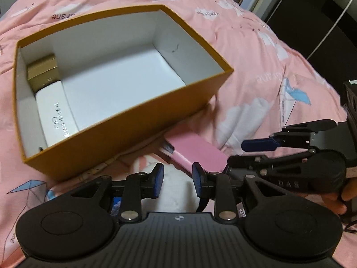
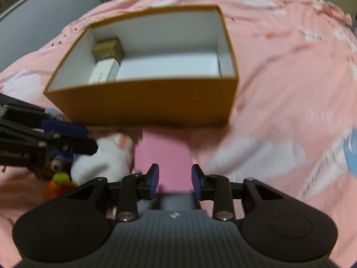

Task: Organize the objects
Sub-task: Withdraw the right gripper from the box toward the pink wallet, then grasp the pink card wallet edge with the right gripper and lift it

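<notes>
Orange cardboard box [image 1: 133, 120], lid off, white inside, sits on a pink bedspread [image 1: 256, 67] printed with white clouds and blue paper cranes. Inside, against one short wall: a gold box [image 1: 43, 72] in the corner, a white box [image 1: 57, 114] with dark lettering just beside it, the two touching. Rest of the box floor is bare white.

Pink flat box [image 1: 198, 154] lies on the bedspread just outside the orange box's near long wall, one end close to that wall. Right wrist view shows it [image 2: 164, 154] running from the wall toward the camera.

Left gripper [image 1: 177, 182]: jaws partly apart, nothing between the blue pads, white cloud print showing through the gap. It hangs over the bedspread near the pink box's near end, not touching it that I can tell.

Right gripper [image 2: 175, 182]: jaws partly apart, the pink box lies in line with the gap; pads don't appear to press on it. View is motion-blurred, so contact can't be confirmed.

Small plush toys [image 2: 58, 174], white, brown, green and orange, lie on the bedspread under the left gripper as seen from the right wrist.
</notes>
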Demonstrator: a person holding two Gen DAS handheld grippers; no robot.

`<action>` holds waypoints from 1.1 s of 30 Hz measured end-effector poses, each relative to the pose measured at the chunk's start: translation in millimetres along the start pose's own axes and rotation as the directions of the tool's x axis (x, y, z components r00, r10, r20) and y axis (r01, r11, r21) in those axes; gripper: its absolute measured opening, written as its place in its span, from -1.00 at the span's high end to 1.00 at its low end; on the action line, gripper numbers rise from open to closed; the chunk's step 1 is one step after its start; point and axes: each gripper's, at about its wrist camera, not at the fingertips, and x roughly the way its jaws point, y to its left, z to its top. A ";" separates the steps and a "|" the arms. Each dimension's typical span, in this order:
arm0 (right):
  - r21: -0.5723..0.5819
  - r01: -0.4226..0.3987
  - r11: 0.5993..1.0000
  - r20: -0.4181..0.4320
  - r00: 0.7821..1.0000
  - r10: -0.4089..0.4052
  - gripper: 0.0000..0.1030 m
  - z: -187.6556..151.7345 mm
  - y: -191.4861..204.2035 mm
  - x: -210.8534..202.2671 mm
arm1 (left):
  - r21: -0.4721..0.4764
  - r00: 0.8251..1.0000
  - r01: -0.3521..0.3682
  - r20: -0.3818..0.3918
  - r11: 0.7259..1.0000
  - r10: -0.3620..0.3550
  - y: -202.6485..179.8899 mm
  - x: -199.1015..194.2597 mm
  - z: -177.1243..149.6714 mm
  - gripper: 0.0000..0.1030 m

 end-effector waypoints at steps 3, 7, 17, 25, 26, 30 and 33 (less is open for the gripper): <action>0.002 -0.021 1.000 -0.028 0.999 0.021 0.10 -7.7 -0.6 4.5 | 0.009 0.998 -0.056 -0.007 0.998 0.056 -4.6 6.6 -1.3 0.37; -0.060 -0.035 0.998 -0.045 0.998 0.033 -0.10 -3.4 14.5 16.5 | -0.041 0.995 -0.096 -0.002 0.995 0.096 5.3 8.6 -1.1 0.37; -0.168 0.013 0.986 -0.109 0.994 -0.032 -0.34 11.1 37.1 62.8 | -0.108 0.995 -0.104 -0.005 0.989 0.104 19.5 11.9 1.7 0.37; -0.155 0.013 0.988 -0.117 0.993 -0.031 0.07 13.7 27.6 61.8 | -0.108 0.998 -0.057 -0.015 0.993 0.055 20.8 14.7 4.3 0.37; -0.138 0.003 0.990 -0.114 0.993 -0.019 0.15 14.5 23.6 57.0 | -0.112 0.999 -0.040 -0.017 0.993 0.038 20.8 15.1 5.2 0.37; -0.090 0.004 0.996 -0.097 0.995 -0.013 0.45 15.7 7.2 39.4 | -0.113 1.000 0.012 -0.024 0.993 -0.015 19.4 16.6 8.9 0.37; -0.072 0.016 0.997 -0.094 0.995 -0.022 0.49 14.6 -2.9 35.1 | -0.082 0.999 0.012 -0.033 0.997 -0.015 12.9 19.7 10.4 0.37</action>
